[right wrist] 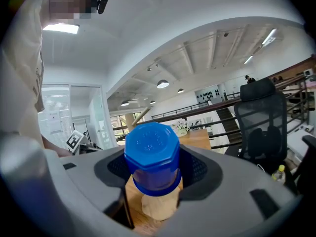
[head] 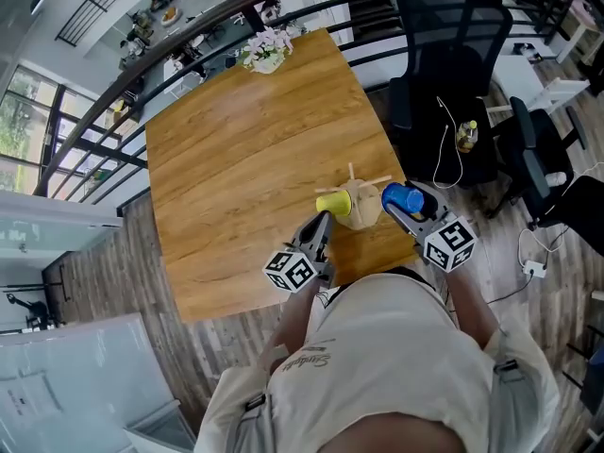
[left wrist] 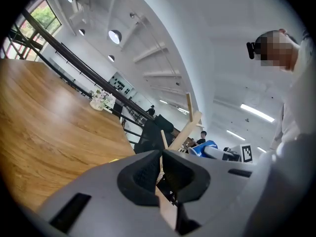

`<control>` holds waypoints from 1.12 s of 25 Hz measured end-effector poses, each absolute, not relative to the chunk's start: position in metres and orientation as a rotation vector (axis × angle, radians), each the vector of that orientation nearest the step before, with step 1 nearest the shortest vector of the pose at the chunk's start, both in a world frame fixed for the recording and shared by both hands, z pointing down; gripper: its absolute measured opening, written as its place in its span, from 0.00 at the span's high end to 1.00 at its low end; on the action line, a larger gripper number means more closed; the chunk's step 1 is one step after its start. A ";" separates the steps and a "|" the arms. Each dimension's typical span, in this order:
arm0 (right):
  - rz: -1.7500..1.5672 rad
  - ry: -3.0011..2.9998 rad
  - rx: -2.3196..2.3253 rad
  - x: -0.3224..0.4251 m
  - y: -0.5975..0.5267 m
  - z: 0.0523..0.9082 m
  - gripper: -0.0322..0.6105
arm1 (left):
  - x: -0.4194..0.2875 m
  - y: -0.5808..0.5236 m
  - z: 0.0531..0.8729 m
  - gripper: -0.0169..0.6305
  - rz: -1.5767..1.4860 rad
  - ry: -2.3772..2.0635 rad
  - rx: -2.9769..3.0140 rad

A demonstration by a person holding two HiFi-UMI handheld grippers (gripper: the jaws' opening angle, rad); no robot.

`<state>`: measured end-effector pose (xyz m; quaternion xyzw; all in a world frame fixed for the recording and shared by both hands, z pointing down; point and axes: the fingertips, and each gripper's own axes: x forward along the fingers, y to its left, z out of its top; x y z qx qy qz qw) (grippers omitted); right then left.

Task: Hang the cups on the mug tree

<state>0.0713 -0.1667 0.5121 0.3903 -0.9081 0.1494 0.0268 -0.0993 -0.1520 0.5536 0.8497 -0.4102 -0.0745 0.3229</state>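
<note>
The person stands at the near edge of the counter (head: 217, 206) with 2 grippers, each carrying 1 marker cube. The left gripper (head: 323, 220) reaches in from the near side, left of the tree (head: 362, 201). Its fingers are closed down to a thin slit on a pale wooden peg (left wrist: 166, 210) that runs up between them. The right gripper (head: 408, 208) comes in from the near right. Its fingers are spread wide and clamped on the sides of the blue cup (right wrist: 152, 157), whose 8-sided bottom faces that gripper's camera.

There are 2 cups, 1 blue and 1 yellow. The blue cup is off the counter, held just beside the right side of the tree. A pale rounded piece of wood shows right under it in the right gripper view. The yellow cup (head: 332, 203) lies on its side against the tree's left side, just past the left gripper's tip. I cannot tell whether a peg carries it.

The 1 tree stands near the counter's near right corner, with 2 bare pegs sticking up and out at its top. At the far end of the counter sits 1 bunch of flowers (head: 267, 50), well apart from the tree. To the right of the counter stand 2 black chairs (head: 444, 36), and a dark railing runs behind the far edge.
</note>
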 end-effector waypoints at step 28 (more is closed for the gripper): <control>0.854 -2.700 0.892 0.045 -0.212 0.631 0.54 | -0.104 -0.159 0.566 0.93 -0.101 -1.260 2.169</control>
